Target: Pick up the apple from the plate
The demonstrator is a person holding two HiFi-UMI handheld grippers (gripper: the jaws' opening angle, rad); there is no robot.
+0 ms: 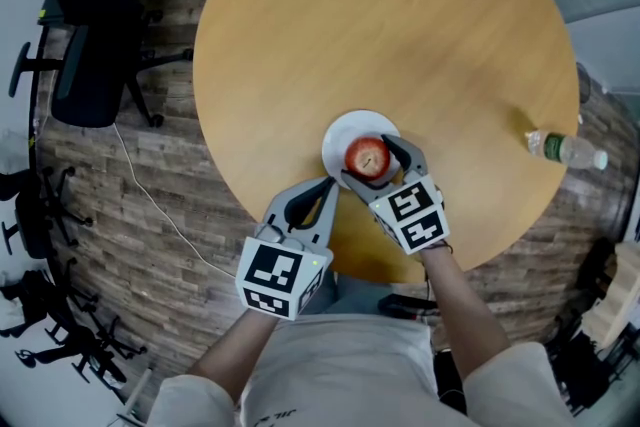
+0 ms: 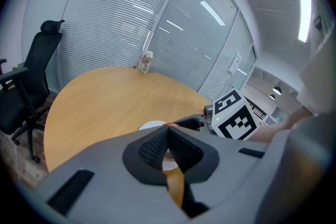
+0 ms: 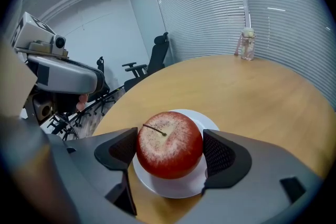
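A red apple (image 1: pixel 367 156) with a short stem sits upright on a small white plate (image 1: pixel 340 137) near the front edge of the round wooden table (image 1: pixel 400 25). My right gripper (image 1: pixel 371 161) straddles the apple, one jaw on each side. In the right gripper view the apple (image 3: pixel 169 144) fills the space between the pads; the left pad is at its skin and a thin gap shows at the right pad. The apple still rests on the plate (image 3: pixel 173 191). My left gripper (image 1: pixel 328 187) hovers just left of the plate, its pads (image 2: pixel 181 149) pressed together and empty.
A clear plastic bottle (image 1: pixel 565 149) lies near the table's right edge. A black office chair (image 1: pixel 90 45) stands on the brick-pattern floor at the left, with a cable trailing past it. Glass walls with blinds ring the room.
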